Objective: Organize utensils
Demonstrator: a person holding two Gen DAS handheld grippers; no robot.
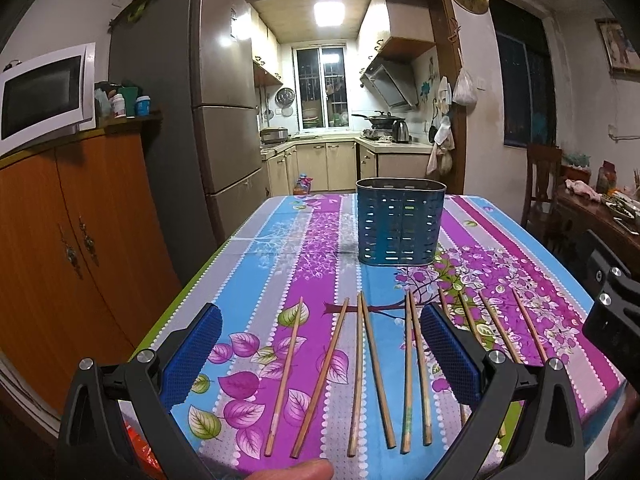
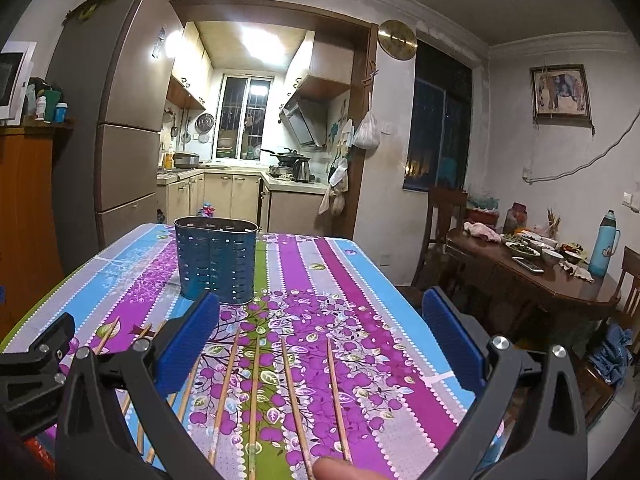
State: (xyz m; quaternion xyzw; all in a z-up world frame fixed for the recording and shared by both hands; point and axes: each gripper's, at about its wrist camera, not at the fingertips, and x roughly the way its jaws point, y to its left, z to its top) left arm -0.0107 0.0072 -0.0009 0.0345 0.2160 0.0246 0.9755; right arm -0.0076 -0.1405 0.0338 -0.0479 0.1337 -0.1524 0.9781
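Note:
Several wooden chopsticks [image 1: 372, 372] lie side by side on the flowered tablecloth [image 1: 280, 264], pointing away from me. Beyond them stands a blue perforated utensil holder [image 1: 400, 222], upright and seemingly empty. My left gripper [image 1: 322, 354] hovers open above the left group of chopsticks, nothing between its blue pads [image 1: 192, 356]. In the right wrist view, more chopsticks [image 2: 296, 396] lie under my right gripper [image 2: 320, 338], which is also open and holds nothing. The holder [image 2: 216, 260] stands ahead of it, to the left. A fingertip [image 2: 340, 470] shows at the bottom edge.
A wooden cabinet [image 1: 80, 248] with a microwave [image 1: 44, 96] stands left of the table, a fridge [image 1: 192, 92] behind it. A dark dining table [image 2: 540, 276] with dishes and a thermos [image 2: 604, 244] sits to the right, with chairs around. The other gripper's black body [image 1: 612, 312] shows at the right edge.

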